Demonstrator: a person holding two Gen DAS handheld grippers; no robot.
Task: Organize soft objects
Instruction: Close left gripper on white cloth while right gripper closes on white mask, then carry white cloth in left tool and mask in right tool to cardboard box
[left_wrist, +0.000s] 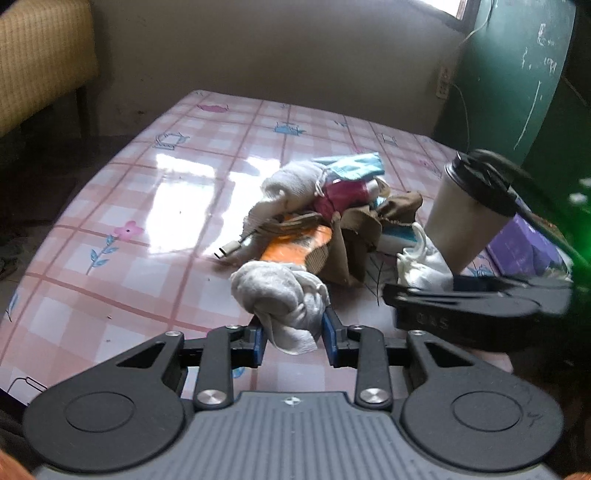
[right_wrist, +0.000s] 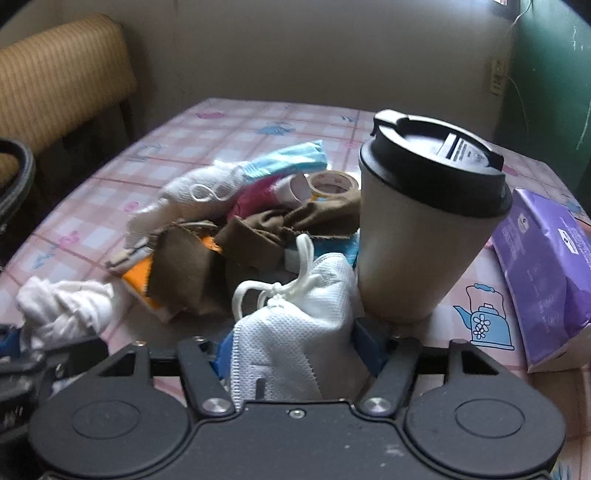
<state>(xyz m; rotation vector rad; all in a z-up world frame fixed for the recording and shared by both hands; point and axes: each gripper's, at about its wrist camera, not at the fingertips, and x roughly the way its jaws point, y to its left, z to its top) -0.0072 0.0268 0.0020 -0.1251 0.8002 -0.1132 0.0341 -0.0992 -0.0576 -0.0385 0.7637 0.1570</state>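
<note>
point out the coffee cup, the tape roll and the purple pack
coffee cup (right_wrist: 417, 236): right wrist view, middle of its beige wall.
tape roll (right_wrist: 332, 183): right wrist view, top rim of the ring.
purple pack (right_wrist: 546, 269): right wrist view, middle of its top face.

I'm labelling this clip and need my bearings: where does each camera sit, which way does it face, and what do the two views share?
Left wrist: on the left tongs, angled down across the checked table; they pinch a white cloth; the right tongs enter at right.
Right wrist: on the right tongs, facing likewise; a white face mask sits between them.
Shared: lidded cup, brown cloth, the soft pile.
</note>
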